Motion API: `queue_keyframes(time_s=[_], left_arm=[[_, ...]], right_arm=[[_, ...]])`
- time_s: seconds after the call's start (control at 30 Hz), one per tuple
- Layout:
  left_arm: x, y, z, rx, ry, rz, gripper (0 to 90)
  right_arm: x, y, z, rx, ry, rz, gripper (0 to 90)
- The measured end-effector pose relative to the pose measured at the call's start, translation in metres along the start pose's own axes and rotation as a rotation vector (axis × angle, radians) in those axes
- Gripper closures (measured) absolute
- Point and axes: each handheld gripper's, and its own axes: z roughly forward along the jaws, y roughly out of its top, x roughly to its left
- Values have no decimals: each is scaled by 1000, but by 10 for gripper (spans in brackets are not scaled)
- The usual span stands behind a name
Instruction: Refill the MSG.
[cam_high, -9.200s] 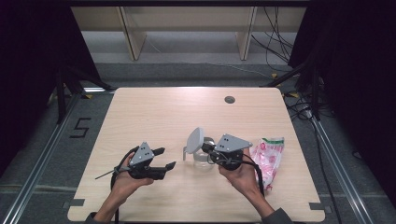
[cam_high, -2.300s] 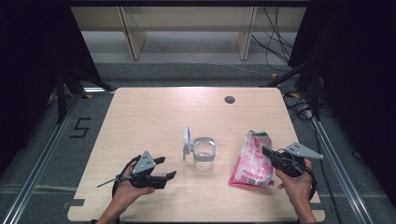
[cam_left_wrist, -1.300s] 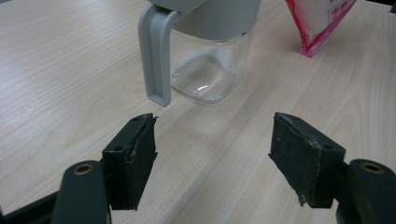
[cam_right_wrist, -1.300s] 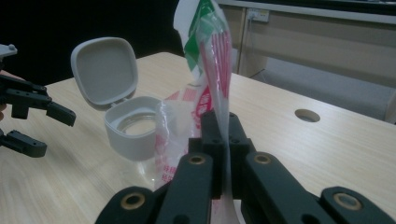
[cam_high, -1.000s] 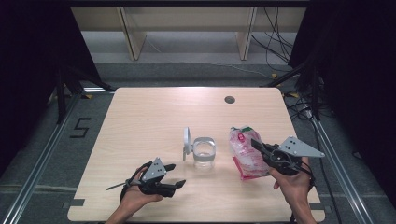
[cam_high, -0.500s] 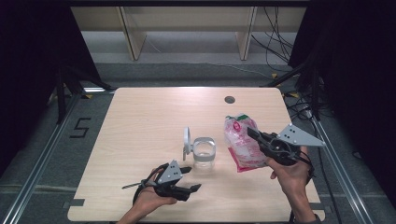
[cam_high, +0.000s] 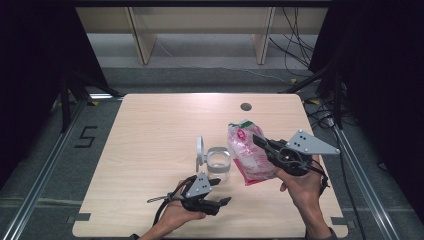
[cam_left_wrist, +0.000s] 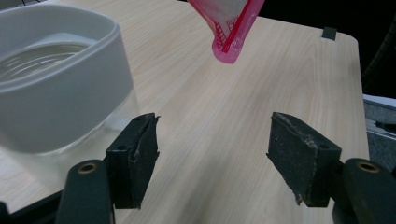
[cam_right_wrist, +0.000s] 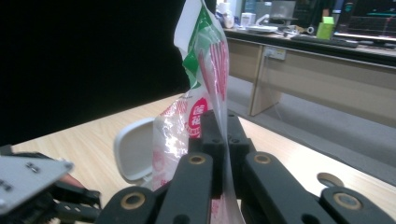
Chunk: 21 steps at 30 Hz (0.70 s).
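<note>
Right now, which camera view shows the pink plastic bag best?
The high view: the whole pink bag shows there, lifted beside the clear container. The right gripper view shows a close slice of it pinched between the jaws. The left gripper view shows its lower corner hanging above the table.

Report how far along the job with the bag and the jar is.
Done: the clear glass jar stands open, its white hinged lid tipped up. In hand: the right gripper is shut on the clear plastic bag with red print, which hangs off the table beside the jar; the left gripper, jaws open, sits just short of the jar. Left, probably: steadying the jar and emptying the bag into it.
</note>
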Motion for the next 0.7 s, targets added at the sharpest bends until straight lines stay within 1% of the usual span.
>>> queue_keyframes(time_s=[0.03, 0.07, 0.1, 0.13, 0.17, 0.2, 0.23, 0.27, 0.3, 0.33, 0.37, 0.4, 0.43, 0.5, 0.53, 0.57, 0.6, 0.63, 0.67, 0.7], left_arm=[[-3, 2, 6, -11, 8, 0, 325], [-5, 3, 9, -15, 10, 3, 327], [-6, 4, 12, -20, 10, 5, 327], [-6, 4, 12, -20, 10, 5, 328], [-9, 7, 17, -25, 36, 11, 331], [-10, 8, 20, -30, 32, 0, 333], [-10, 8, 20, -30, 32, 0, 334], [-11, 9, 23, -43, 19, -18, 334], [-12, 11, 24, -38, 30, -11, 338], [-15, 12, 27, -57, 30, -20, 343], [-15, 12, 28, -54, 35, -9, 345], [-16, 13, 30, -70, 40, -13, 365], [-16, 14, 30, -77, 49, -6, 382], [-17, 16, 31, -85, 68, -3, 400], [-18, 16, 33, -97, 64, -4, 421], [-18, 17, 34, -104, 52, 2, 461], [-18, 17, 34, -104, 52, 2, 498], [-20, 17, 34, -117, 51, 8, 498], [-22, 17, 34, -116, 78, 19, 615], [-23, 16, 37, -131, 70, -3, 624]], right_arm=[[2, 1, 1, -6, 3, 3, 900], [2, 2, 2, -15, -1, -29, 900], [4, 3, 2, -10, 8, -17, 900], [4, 3, 2, -10, 8, -17, 900], [6, 4, 5, -22, 5, -25, 900], [7, 5, 5, -24, 18, -18, 900], [9, 5, 6, -25, 7, -12, 900], [9, 5, 6, -25, 7, -12, 900], [9, 5, 7, -24, 16, -24, 900], [11, 5, 8, -23, 30, -19, 900], [13, 6, 9, -19, 26, -20, 900], [16, 6, 11, -22, 36, -24, 900], [17, 6, 11, -17, 39, -25, 900], [16, 7, 13, -24, 45, -49, 900], [17, 7, 13, -19, 38, -41, 900], [19, 6, 15, -26, 54, -20, 900], [20, 6, 16, -13, 58, -18, 900], [20, 6, 16, -13, 58, -18, 900], [19, 6, 17, -20, 51, -45, 900], [19, 6, 18, -21, 52, -38, 900]])
